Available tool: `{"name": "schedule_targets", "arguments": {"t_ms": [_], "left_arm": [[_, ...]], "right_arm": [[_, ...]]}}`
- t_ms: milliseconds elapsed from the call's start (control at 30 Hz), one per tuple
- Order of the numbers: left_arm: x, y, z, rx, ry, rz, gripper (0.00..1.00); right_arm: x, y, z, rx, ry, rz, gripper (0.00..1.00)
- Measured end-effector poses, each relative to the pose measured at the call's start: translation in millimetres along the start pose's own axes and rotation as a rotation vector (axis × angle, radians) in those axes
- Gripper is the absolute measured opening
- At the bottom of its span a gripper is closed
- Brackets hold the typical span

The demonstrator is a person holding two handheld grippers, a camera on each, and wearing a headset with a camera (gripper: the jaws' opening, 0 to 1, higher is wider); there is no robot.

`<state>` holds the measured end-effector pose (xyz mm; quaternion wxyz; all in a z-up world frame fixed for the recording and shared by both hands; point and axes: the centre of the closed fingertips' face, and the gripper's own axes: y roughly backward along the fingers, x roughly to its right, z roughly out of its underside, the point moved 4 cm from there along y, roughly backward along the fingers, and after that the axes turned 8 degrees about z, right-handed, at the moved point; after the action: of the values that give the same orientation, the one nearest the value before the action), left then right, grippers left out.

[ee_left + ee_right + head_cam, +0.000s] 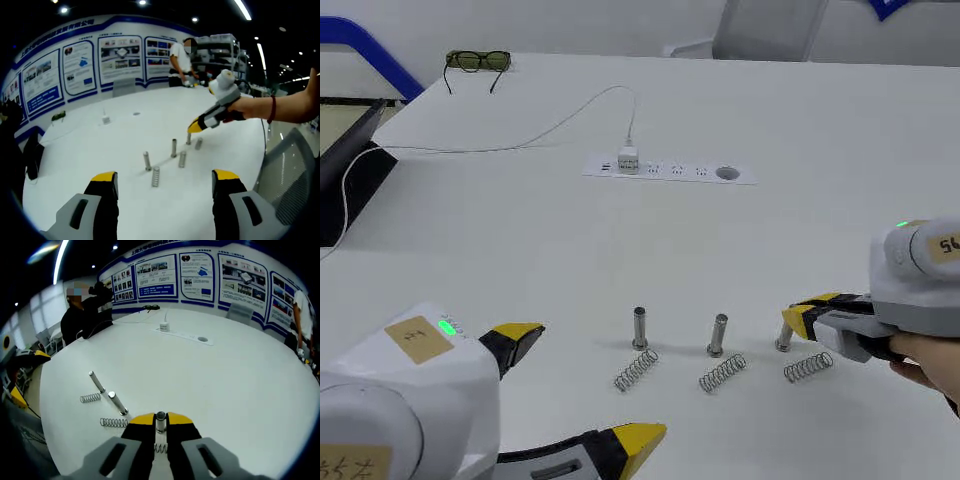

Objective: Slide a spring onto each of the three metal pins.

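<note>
Right gripper [160, 424] sits at the upright rightmost pin [160, 416], jaws close together, clamped or not I can't tell, its spring [808, 367] lying flat just beside that pin; left gripper [165, 176] gapes, farther off.

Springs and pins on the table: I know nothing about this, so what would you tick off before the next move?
1. Standing upright: left pin, middle pin, right pin: ok.
2. Pins bare, ready for springs: ok.
3. Lying beside its pin: left spring, middle spring, right spring: ok.
4. The left gripper open and free: ok.
5. The right gripper has its jaws either side of the right pin; whether it grips it: cannot tell.
6. A spring held in a gripper: not ok, all three lie on the table.
</note>
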<state>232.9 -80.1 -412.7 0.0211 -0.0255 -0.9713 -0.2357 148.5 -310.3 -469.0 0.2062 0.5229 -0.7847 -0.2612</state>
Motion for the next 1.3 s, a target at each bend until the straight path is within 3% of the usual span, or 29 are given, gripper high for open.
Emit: {"name": "schedule_targets", "arguments": {"t_ms": [500,733,967,1300], "left_arm": [[0.6,3.4,1.1,-0.007,-0.013,-0.004,0.77],[-1.6,3.6,3.0,-0.019,-0.021,-0.012,0.76],[-4.7,2.4,6.3,-0.041,-0.024,-0.02,0.75],[-10.3,-2.0,11.2,-0.058,-0.017,-0.029,0.69]], "right_arm": [[-0.5,5.3,4.2,-0.016,0.027,0.012,0.08],[0.4,5.8,5.5,-0.035,-0.025,0.016,0.09],[-2.5,5.4,5.3,-0.042,-0.022,-0.002,0.1],[-4.7,11.6,0.0,-0.01,-0.013,-0.016,0.23]]}}
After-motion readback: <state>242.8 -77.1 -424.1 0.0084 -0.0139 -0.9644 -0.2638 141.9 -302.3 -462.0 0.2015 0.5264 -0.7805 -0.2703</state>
